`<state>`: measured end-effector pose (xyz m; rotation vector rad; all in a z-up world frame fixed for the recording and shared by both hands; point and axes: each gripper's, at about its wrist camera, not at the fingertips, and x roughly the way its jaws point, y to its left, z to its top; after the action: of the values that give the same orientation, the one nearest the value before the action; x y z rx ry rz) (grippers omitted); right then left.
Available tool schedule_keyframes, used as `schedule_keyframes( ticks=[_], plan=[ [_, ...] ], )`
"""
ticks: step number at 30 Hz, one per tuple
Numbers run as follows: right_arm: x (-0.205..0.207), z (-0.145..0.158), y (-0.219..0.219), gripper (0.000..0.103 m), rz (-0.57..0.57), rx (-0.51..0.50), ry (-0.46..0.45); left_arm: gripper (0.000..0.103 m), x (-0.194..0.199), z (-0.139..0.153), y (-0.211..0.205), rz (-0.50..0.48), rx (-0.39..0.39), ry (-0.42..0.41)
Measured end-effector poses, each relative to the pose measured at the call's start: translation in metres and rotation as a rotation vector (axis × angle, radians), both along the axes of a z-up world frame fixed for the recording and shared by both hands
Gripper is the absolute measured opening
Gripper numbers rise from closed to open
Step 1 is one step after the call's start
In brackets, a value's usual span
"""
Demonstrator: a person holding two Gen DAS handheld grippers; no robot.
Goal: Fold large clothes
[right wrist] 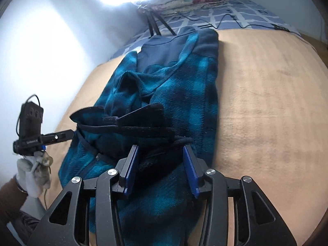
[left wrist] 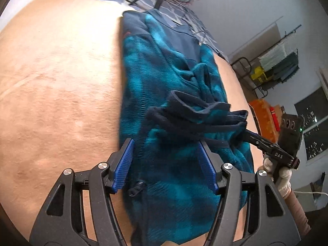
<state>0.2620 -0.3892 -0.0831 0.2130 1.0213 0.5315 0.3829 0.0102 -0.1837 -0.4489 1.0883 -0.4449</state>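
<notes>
Both my left tongs [left wrist: 167,162] and right tongs [right wrist: 162,169] are spread wide over the blue fleece jacket [left wrist: 164,82], pinching nothing. It lies on the tan bed [left wrist: 57,82]. Its bunched hem [right wrist: 131,123] may flop open, since nothing holds it.

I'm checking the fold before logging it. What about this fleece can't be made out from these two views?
- Near hem of the fleece jacket: both views, hidden behind the gripper bodies and cut by the bottom edge.
- Sleeves: both views, lost in the bunched folds.
- Left gripper contact with the fabric: left wrist view, motion blur.
- Small orange patch: left wrist view, too small.
</notes>
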Motion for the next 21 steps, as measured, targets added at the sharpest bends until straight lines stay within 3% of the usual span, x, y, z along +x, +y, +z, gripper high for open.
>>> schedule_keyframes(
  ticks=[1, 2, 3, 5, 10, 14, 16, 18, 20, 21],
  plan=[
    [0.002, -0.002, 0.002, 0.032, 0.003, -0.01, -0.001, 0.043, -0.001, 0.001, -0.002, -0.001, 0.008, -0.006],
    [0.003, -0.002, 0.004, 0.026, 0.01, -0.021, 0.003, 0.02, 0.0, 0.001, -0.006, -0.005, 0.027, -0.006],
    [0.002, 0.0, 0.004, 0.017, 0.013, -0.034, 0.005, 0.014, 0.0, 0.002, -0.009, -0.004, 0.036, -0.006],
    [-0.003, 0.007, 0.004, 0.012, 0.009, -0.053, -0.013, 0.011, -0.002, 0.008, -0.009, 0.009, 0.054, -0.035],
    [-0.011, 0.027, -0.001, 0.01, -0.025, -0.056, -0.068, 0.01, -0.014, 0.02, -0.007, 0.038, 0.124, -0.103],
    [0.003, -0.004, 0.019, 0.01, -0.029, -0.181, -0.016, 0.011, -0.001, -0.009, -0.012, 0.046, 0.188, -0.048],
    [0.005, -0.013, 0.03, 0.01, -0.018, -0.241, -0.013, 0.013, -0.001, -0.013, -0.015, 0.038, 0.207, -0.062],
    [0.004, -0.007, 0.028, 0.011, -0.011, -0.231, -0.008, 0.019, -0.001, -0.007, -0.012, 0.019, 0.197, -0.061],
    [0.004, 0.004, 0.018, 0.014, -0.014, -0.186, -0.004, 0.035, -0.003, 0.003, -0.004, 0.017, 0.179, -0.065],
    [0.004, 0.012, 0.012, 0.017, -0.021, -0.166, -0.015, 0.038, -0.001, 0.009, 0.001, 0.023, 0.183, -0.076]
  ],
)
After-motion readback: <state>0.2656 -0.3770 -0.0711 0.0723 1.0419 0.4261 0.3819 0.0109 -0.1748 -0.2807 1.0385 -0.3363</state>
